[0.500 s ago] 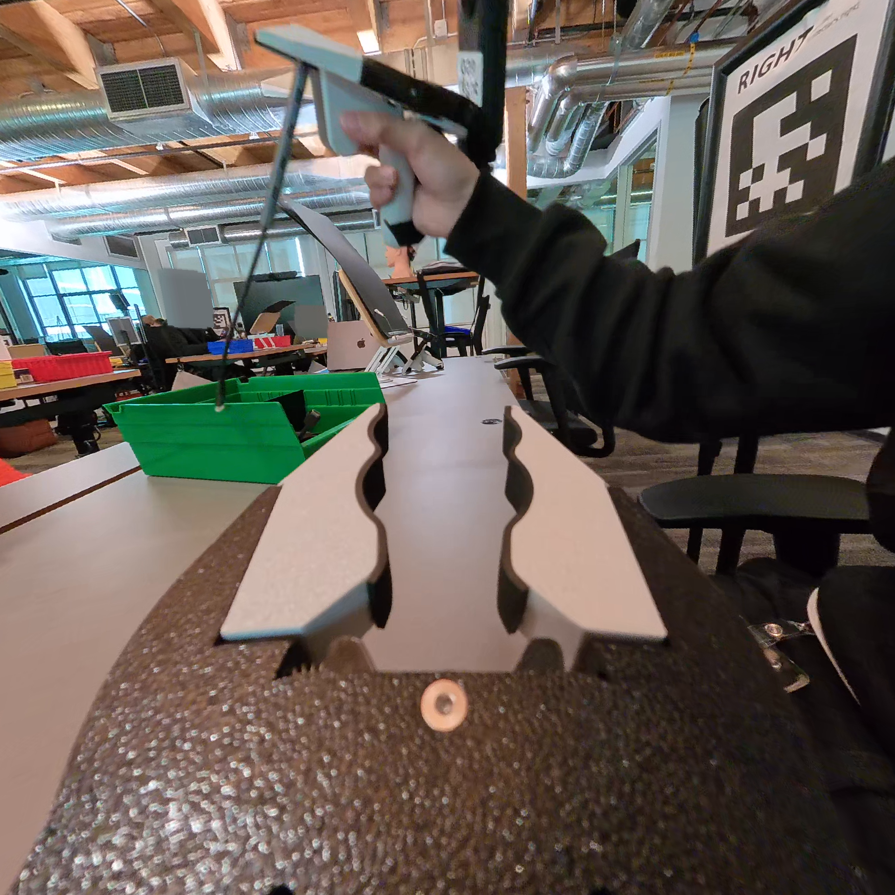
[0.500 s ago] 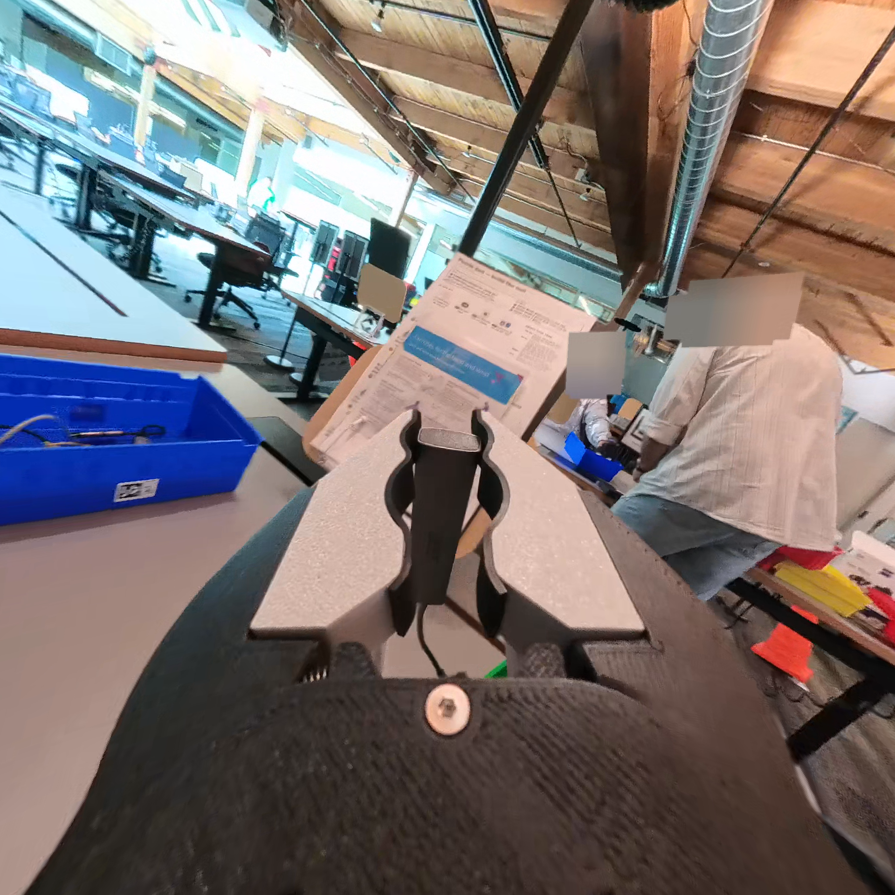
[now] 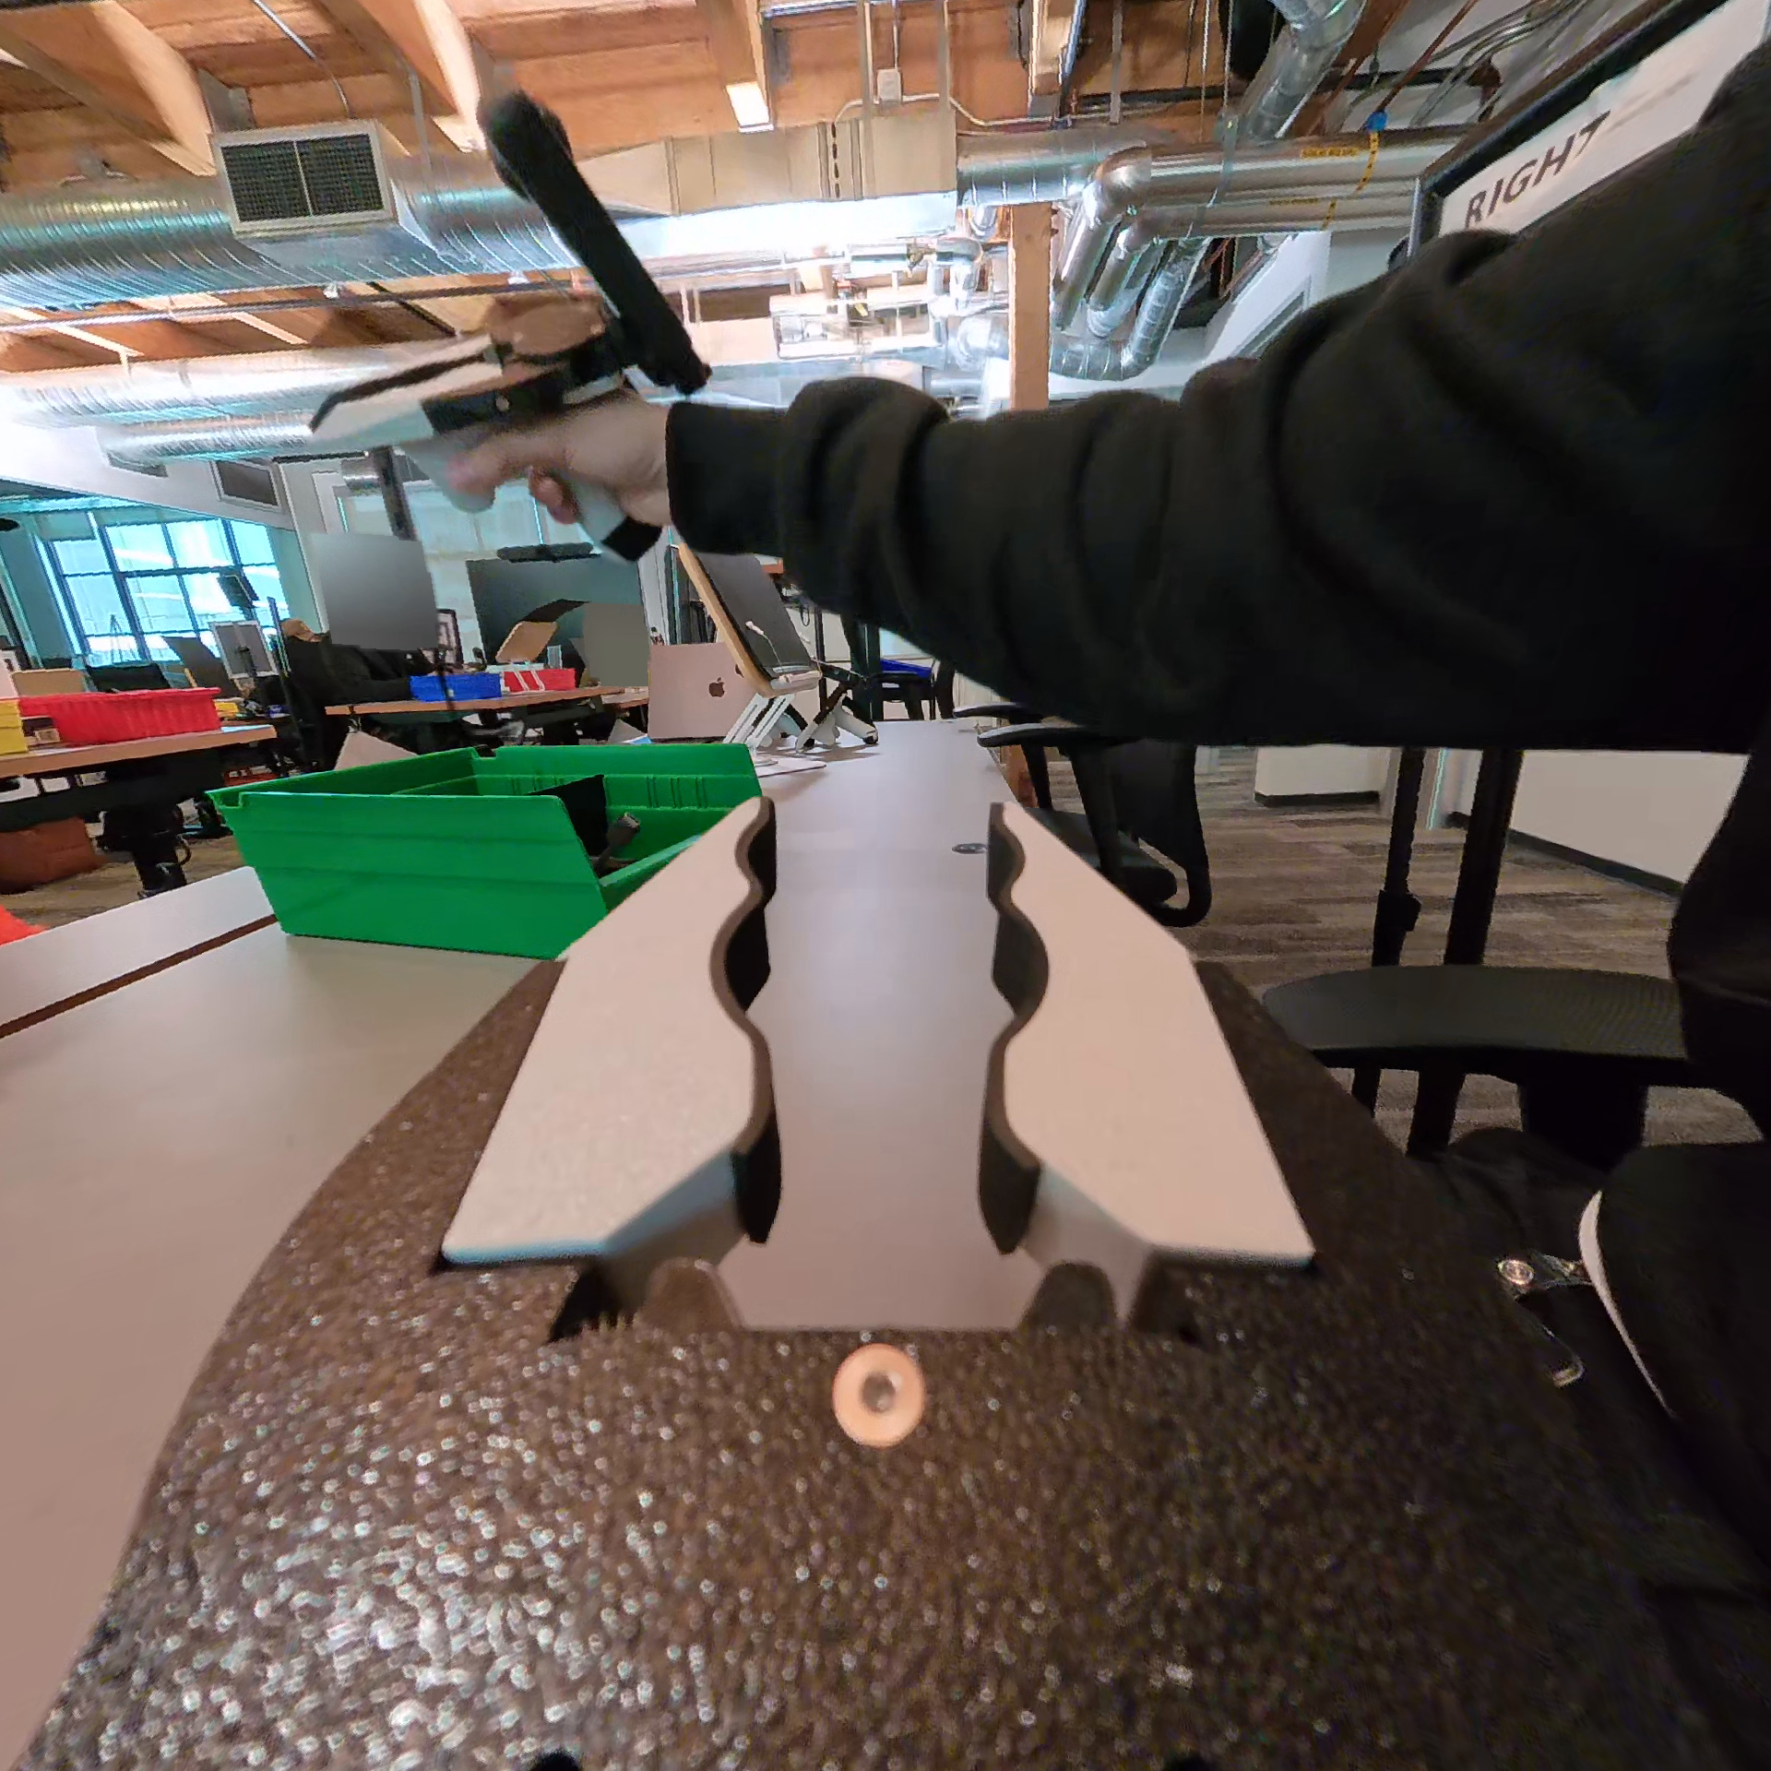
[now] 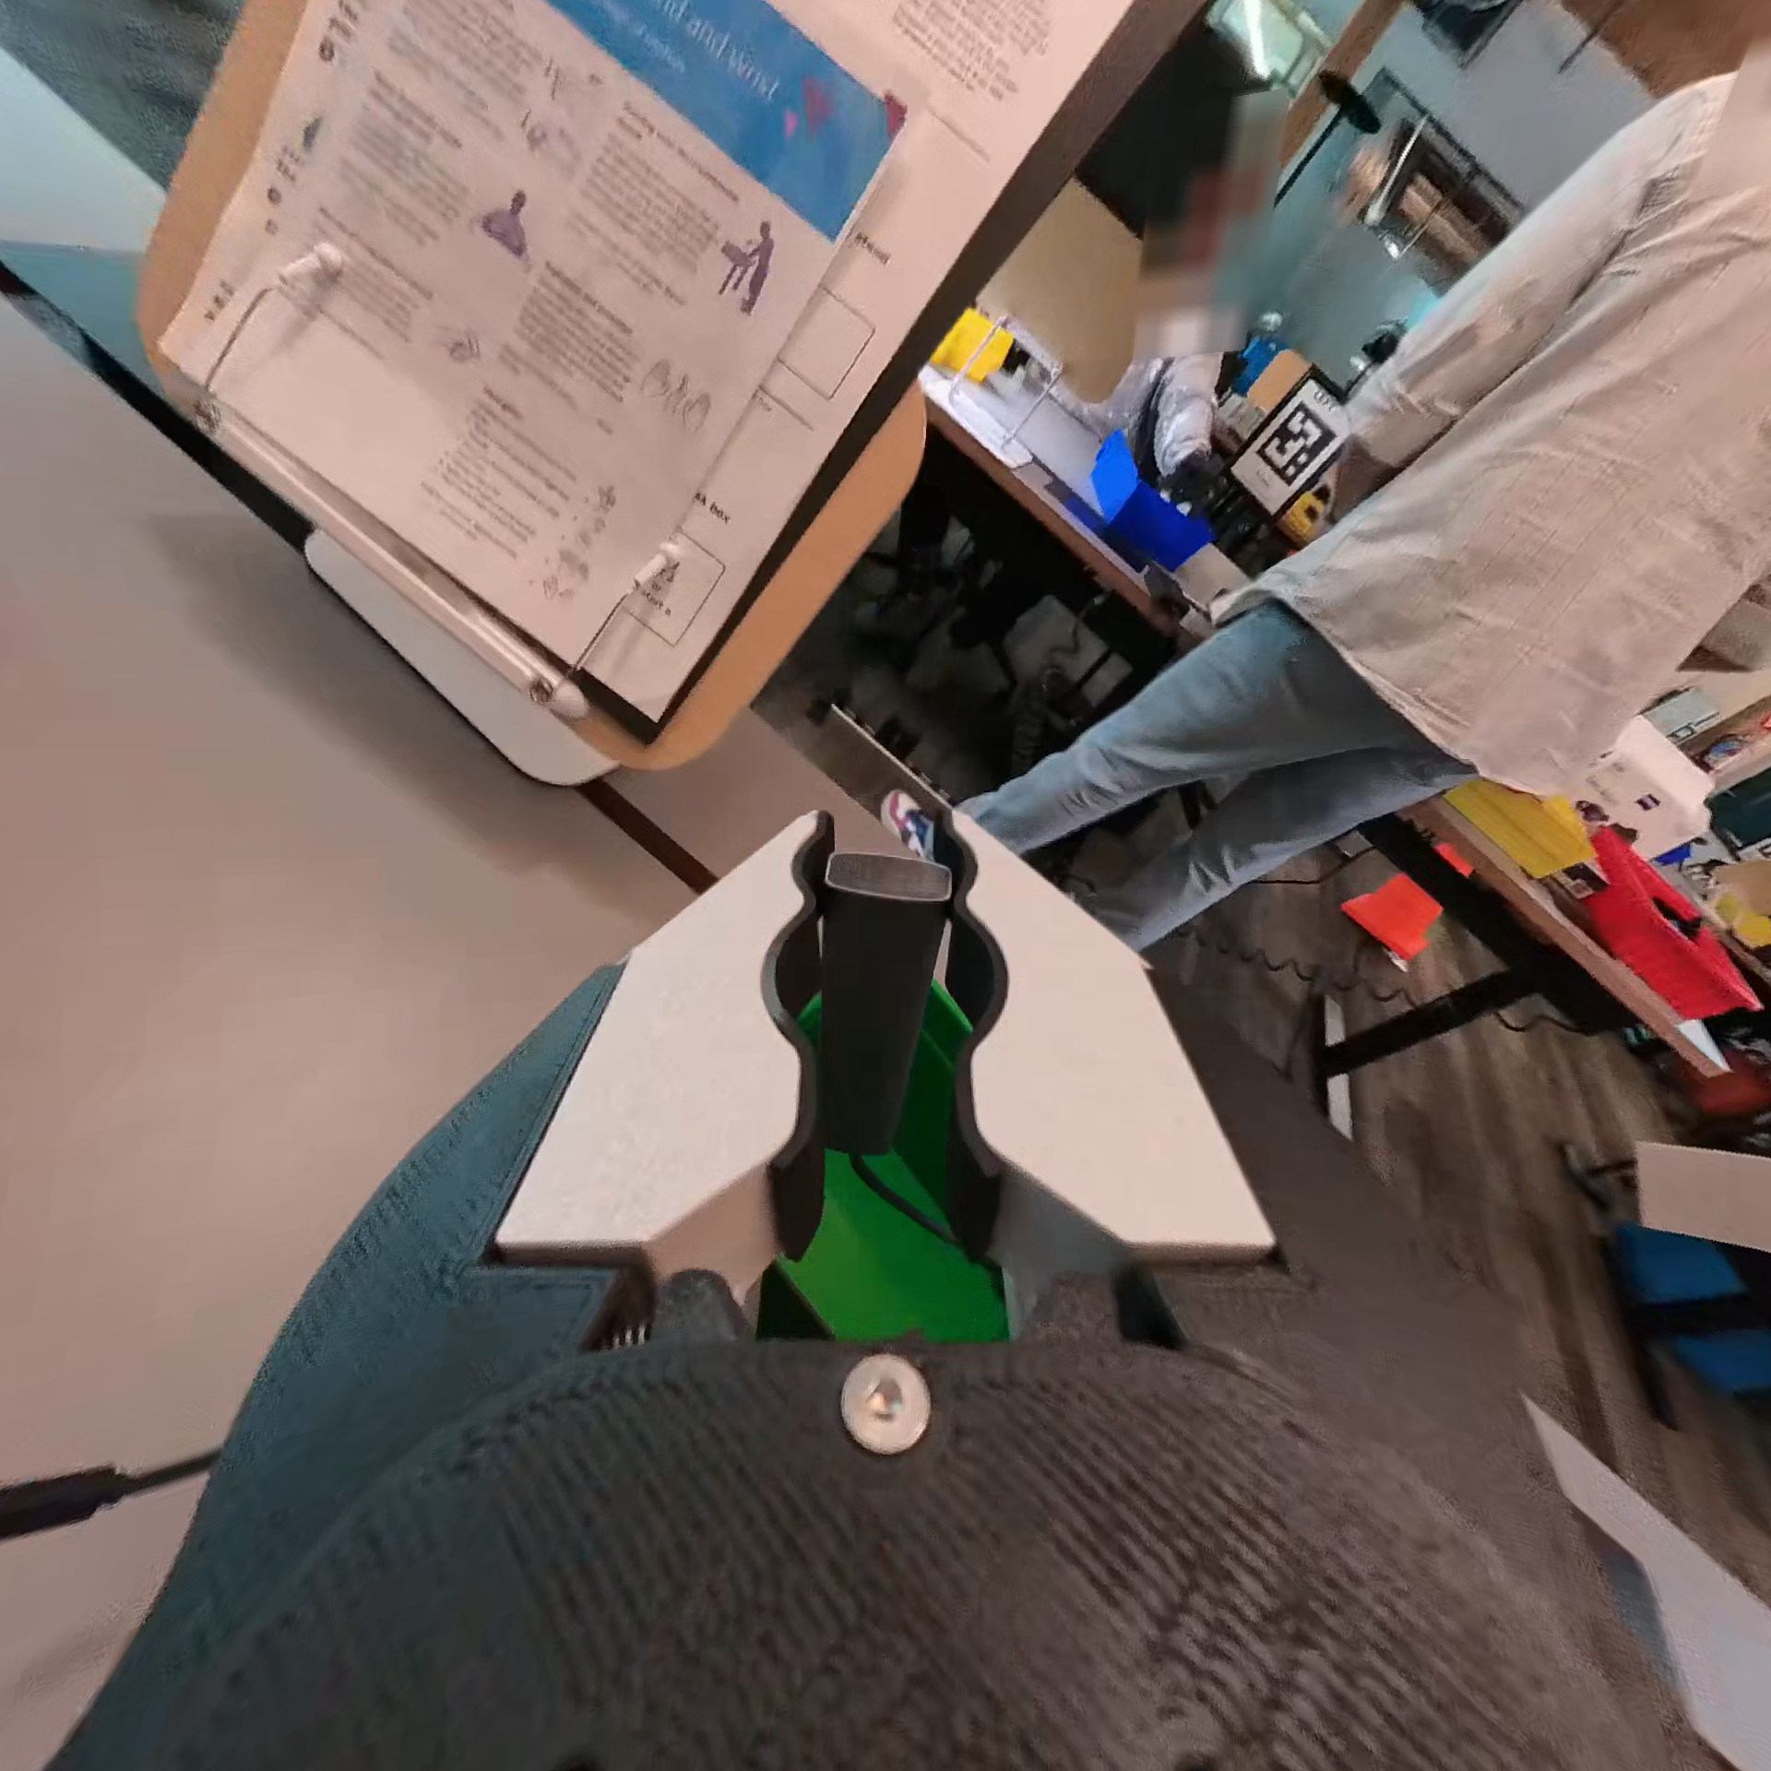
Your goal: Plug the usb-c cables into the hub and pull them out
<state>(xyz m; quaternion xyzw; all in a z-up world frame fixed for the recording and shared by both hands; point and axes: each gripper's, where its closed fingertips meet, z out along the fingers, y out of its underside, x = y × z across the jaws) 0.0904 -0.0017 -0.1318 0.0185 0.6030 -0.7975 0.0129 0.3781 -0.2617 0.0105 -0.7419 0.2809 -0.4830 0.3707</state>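
While left fingers [image 3: 877, 1006] gape empty, right fingers [image 4: 882, 997] pinch the slim, matte-black hub [image 4: 874, 997].

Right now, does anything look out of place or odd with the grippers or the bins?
Nothing is spilled or visibly damaged. One mild oddity: the right gripper is shut on the hub and holds it in the air above the green bin, rather than over the table. The left gripper is open and empty.

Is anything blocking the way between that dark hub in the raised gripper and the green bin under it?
Nothing visible. The right gripper holds the hub above the green bin, with only its thin cable hanging between.
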